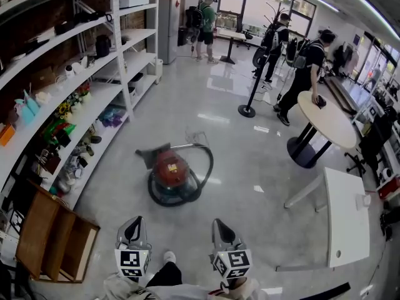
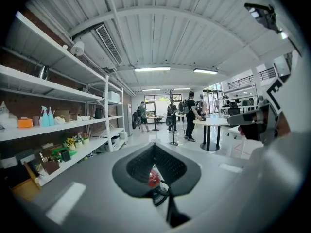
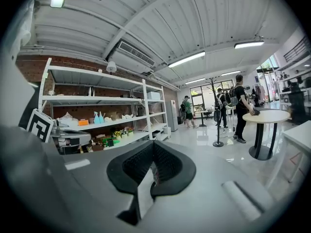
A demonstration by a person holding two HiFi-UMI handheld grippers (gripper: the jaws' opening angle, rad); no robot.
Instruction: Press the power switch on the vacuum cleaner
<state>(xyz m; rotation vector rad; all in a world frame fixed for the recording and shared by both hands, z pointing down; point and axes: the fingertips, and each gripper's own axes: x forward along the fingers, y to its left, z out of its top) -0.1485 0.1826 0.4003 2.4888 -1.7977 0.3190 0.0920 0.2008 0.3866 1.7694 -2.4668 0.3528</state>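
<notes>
Left claw (image 1: 136, 220) and right claw (image 1: 219, 223) at six o'clock: tips together, empty. Step toward vacuum cleaner (image 1: 172, 170) at twelve; press switch squarely with one closed tip, gently.

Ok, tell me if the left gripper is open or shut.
Shut: the left gripper has its tips meeting with nothing held. The vacuum cleaner only shows beyond them.
</notes>
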